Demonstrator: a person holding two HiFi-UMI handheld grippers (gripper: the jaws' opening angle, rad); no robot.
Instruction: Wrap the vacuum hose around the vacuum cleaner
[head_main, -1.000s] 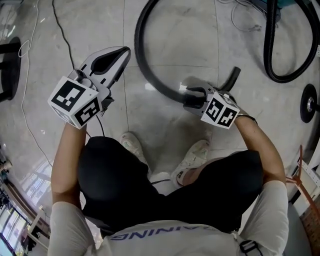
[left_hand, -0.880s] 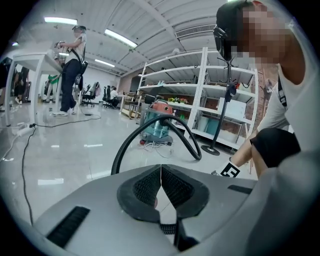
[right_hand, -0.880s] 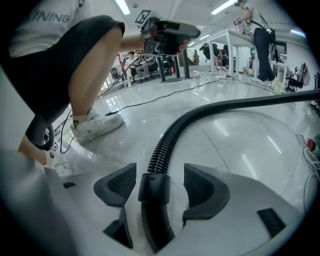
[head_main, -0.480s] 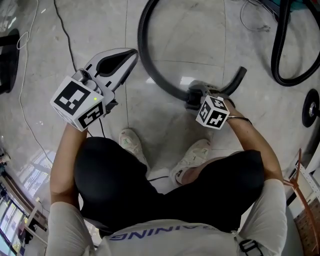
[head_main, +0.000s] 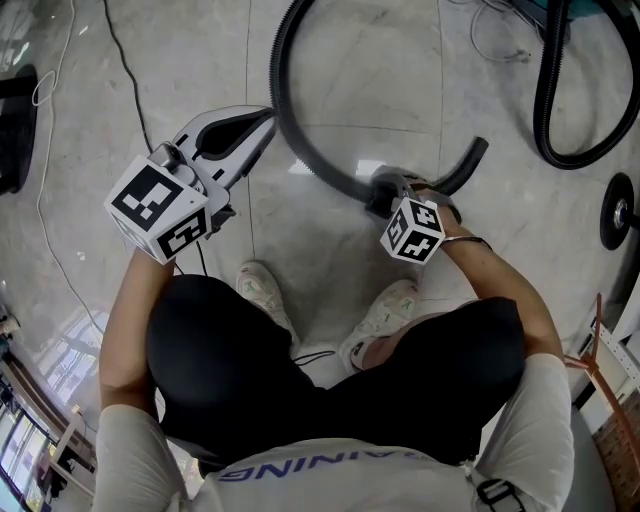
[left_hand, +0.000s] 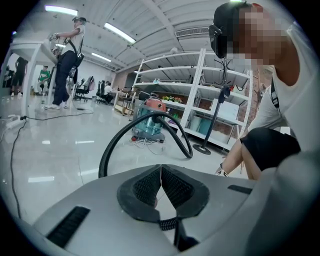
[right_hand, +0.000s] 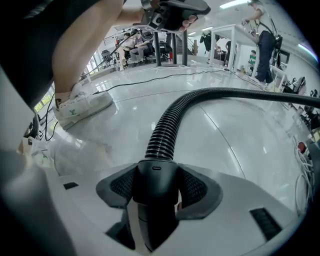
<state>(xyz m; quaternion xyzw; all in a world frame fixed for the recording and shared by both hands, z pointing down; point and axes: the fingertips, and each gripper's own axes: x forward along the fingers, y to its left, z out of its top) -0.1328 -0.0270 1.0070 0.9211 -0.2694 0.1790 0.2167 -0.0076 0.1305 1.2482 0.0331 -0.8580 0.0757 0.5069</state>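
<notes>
Right gripper view: the right gripper (right_hand: 156, 183) jaws are closing on the vacuum hose (right_hand: 165, 127) cuff between them; seat it firmly. Left gripper (left_hand: 160, 176) is clenched and empty. The vacuum cleaner (left_hand: 151, 118) stands well ahead of it; feed loops there.

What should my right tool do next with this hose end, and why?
Probably lift the hose cuff and swing it toward the vacuum cleaner. The right tool is closing its jaws around the cuff, the hose lies in a loose loop on the floor, and the left tool is shut and empty.
</notes>
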